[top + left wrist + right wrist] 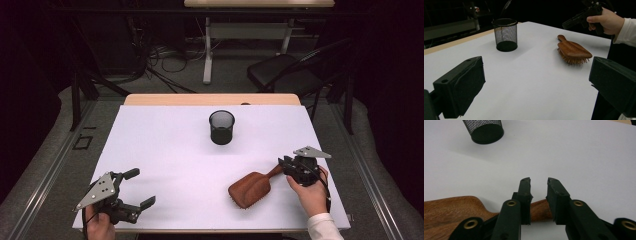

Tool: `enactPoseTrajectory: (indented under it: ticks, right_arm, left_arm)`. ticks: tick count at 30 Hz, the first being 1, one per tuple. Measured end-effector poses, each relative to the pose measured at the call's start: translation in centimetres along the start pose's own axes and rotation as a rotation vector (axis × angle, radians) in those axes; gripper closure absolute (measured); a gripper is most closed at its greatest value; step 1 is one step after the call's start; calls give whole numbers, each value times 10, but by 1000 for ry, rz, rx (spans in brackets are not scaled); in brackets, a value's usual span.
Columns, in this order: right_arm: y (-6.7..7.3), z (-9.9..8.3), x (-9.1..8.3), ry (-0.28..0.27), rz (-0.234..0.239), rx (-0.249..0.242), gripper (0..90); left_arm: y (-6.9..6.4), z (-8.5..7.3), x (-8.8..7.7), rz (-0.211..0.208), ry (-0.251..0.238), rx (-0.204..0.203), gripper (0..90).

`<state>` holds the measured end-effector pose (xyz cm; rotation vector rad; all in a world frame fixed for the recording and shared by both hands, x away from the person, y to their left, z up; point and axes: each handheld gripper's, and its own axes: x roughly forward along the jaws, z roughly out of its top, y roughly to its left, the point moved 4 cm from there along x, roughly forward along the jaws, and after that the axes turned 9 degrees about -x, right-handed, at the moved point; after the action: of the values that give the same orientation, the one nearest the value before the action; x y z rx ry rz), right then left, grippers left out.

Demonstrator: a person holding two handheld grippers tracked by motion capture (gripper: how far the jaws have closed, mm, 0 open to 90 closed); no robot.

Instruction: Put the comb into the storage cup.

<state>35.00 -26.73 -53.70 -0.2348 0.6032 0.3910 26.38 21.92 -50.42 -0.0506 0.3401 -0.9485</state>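
Observation:
A wooden paddle hairbrush (250,190) lies bristles down on the white table (165,150), near the front right, with its handle pointing right and away. My right gripper (286,162) sits at that handle. In the right gripper view the two jaws (539,182) stand on either side of the hairbrush's handle (540,210), which fills the gap between the pads. My left gripper (140,187) rests at the front left, open and holding nothing. In the left gripper view the hairbrush (572,51) lies ahead to the right, between the wide jaws (536,85).
A black mesh cup (221,127) stands upright at the middle back of the table, seen too as the cup (505,35) and the cup (485,130). Beyond the far edge stand a black chair (285,72) and a desk frame (207,55).

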Motion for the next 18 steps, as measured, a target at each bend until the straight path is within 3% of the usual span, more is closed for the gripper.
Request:
enactPoseTrajectory:
  ticks: [9, 18]
  right_arm:
    - [4, 5, 17, 23, 1, -13, 900]
    - [6, 2, 32, 37, 5, 9, 900]
  left_arm:
    - [1, 0, 0, 2, 1, -2, 2]
    - [2, -1, -1, 5, 3, -5, 2]
